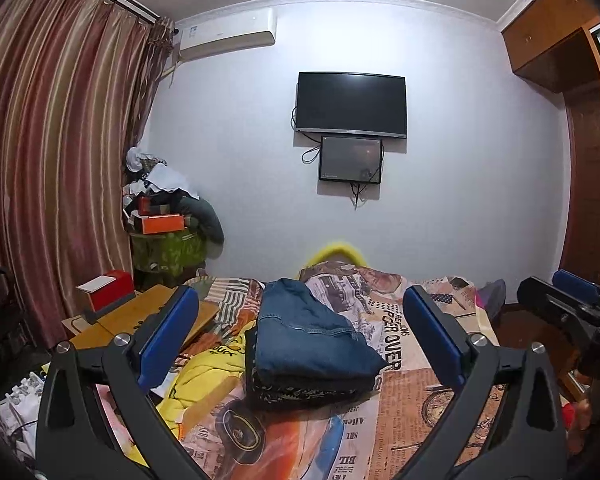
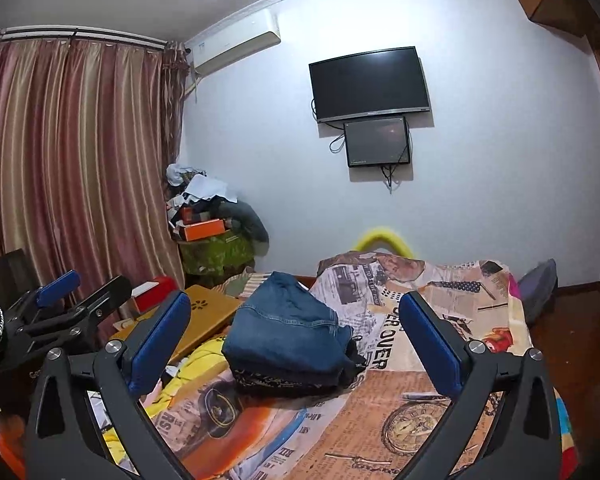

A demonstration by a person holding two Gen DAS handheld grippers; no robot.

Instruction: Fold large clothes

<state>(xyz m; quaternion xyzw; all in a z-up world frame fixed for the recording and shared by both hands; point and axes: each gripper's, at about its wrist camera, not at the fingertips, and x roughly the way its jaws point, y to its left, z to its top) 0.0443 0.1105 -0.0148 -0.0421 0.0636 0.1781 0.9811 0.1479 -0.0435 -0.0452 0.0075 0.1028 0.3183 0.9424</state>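
Folded blue jeans (image 1: 308, 336) lie on top of a dark folded garment on the bed, in a small stack; they also show in the right wrist view (image 2: 288, 336). A yellow garment (image 1: 204, 380) lies crumpled left of the stack, and also shows in the right wrist view (image 2: 188, 376). My left gripper (image 1: 300, 320) is open and empty, held above the bed in front of the stack. My right gripper (image 2: 296, 324) is open and empty, held beside it. The right gripper also shows at the right edge of the left wrist view (image 1: 572, 300).
The bed has a newspaper-print cover (image 1: 412, 412). A wooden lap table (image 1: 140, 316) and a red box (image 1: 108, 288) sit at the left. A cluttered pile (image 1: 164, 216) stands by the curtains (image 1: 52, 160). A TV (image 1: 352, 104) hangs on the far wall. A wardrobe (image 1: 580, 120) is at the right.
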